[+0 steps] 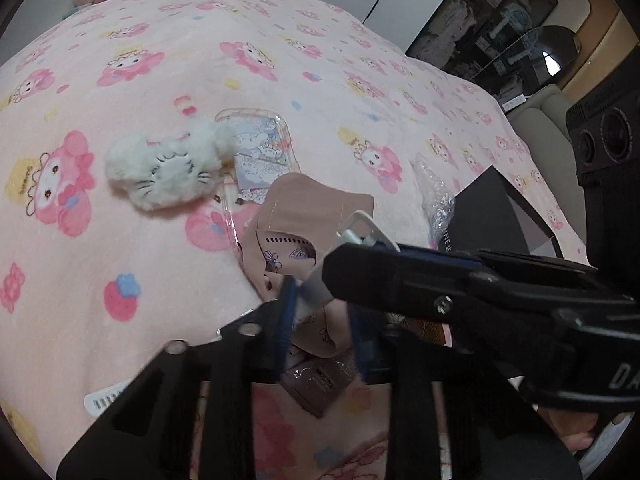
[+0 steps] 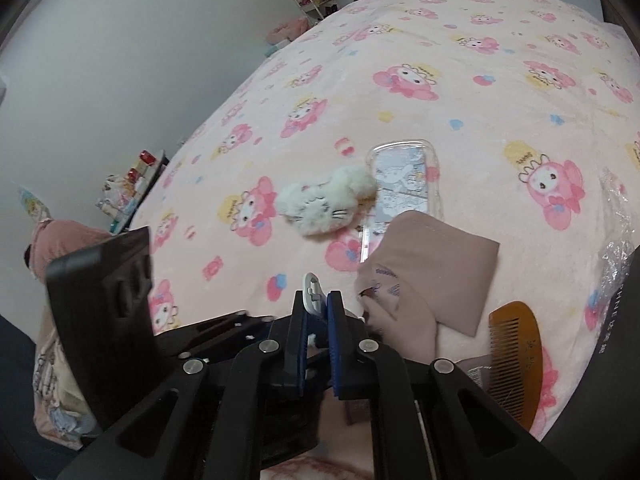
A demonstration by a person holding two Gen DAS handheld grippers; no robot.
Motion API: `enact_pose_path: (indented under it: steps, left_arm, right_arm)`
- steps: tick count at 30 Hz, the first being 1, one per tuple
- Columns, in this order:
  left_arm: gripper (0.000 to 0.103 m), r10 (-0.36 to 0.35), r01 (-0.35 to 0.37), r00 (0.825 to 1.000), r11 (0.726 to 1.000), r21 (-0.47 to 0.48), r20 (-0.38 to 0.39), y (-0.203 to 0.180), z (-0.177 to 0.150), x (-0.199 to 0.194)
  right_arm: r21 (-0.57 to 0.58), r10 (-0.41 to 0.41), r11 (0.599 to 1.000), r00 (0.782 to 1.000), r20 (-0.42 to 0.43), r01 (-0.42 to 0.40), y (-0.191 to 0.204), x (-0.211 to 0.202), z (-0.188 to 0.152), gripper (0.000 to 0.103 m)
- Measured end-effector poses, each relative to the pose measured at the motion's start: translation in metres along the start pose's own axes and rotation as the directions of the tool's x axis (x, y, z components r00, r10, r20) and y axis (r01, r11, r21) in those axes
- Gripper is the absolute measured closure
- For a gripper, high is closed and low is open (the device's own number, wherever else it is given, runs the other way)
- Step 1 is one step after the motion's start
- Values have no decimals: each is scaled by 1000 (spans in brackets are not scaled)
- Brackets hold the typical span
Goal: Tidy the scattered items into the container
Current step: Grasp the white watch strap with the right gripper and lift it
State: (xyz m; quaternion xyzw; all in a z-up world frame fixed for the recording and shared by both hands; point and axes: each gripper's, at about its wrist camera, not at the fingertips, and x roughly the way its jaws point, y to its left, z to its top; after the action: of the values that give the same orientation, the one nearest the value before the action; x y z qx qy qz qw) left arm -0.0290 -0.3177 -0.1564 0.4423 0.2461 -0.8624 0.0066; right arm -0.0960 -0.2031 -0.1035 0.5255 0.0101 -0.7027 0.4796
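Observation:
My right gripper (image 2: 318, 300) is shut on a white strap (image 2: 310, 284) whose buckle end sticks up past its tips. In the left wrist view it reaches in from the right, carrying the strap (image 1: 354, 228) above a pink-brown face mask (image 1: 316, 204). The strap's holed end (image 1: 104, 400) lies under my left gripper (image 1: 322, 330). Its blue pads stand a little apart with mask fabric between them; whether they press on it is unclear. The black box (image 1: 496, 216) sits to the right, also at the edge of the right wrist view (image 2: 624, 320).
On the pink cartoon blanket (image 1: 120, 280) lie a white plush cat (image 1: 164, 168), a clear phone case (image 1: 260, 148), a brown packet (image 1: 316, 384), an amber comb (image 2: 516, 344) and crinkled plastic wrap (image 1: 432, 188). The bed's edge and a cluttered shelf (image 2: 136, 184) are at left.

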Motion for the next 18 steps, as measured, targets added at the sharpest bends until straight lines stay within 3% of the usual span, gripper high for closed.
enact_pose_path:
  steps: [2, 5, 10, 12, 16, 18]
  left_arm:
    - [98, 28, -27, 999, 999, -26, 25, 3, -1, -9]
    - [100, 59, -53, 994, 996, -71, 88, 13, -2, -36]
    - [102, 147, -111, 971, 975, -191, 187, 46, -21, -100]
    - [102, 186, -133, 962, 959, -252, 201, 65, -32, -122]
    - [102, 288, -209, 940, 910, -358, 185, 104, -56, -147]
    - [102, 308, -217, 935, 888, -404, 174, 119, -68, -153]
  right_arm:
    - [-22, -2, 1000, 1000, 4, 2, 8, -3, 0, 96]
    - [-34, 48, 998, 999, 12, -48, 22, -9, -1, 96]
    - [-71, 172, 983, 983, 56, -168, 57, -32, -3, 96]
    - [-58, 199, 978, 980, 23, -198, 66, -29, -4, 94]
    - [107, 220, 972, 971, -98, -209, 66, 12, -9, 89]
    - [185, 198, 968, 968, -154, -168, 65, 34, -14, 87]
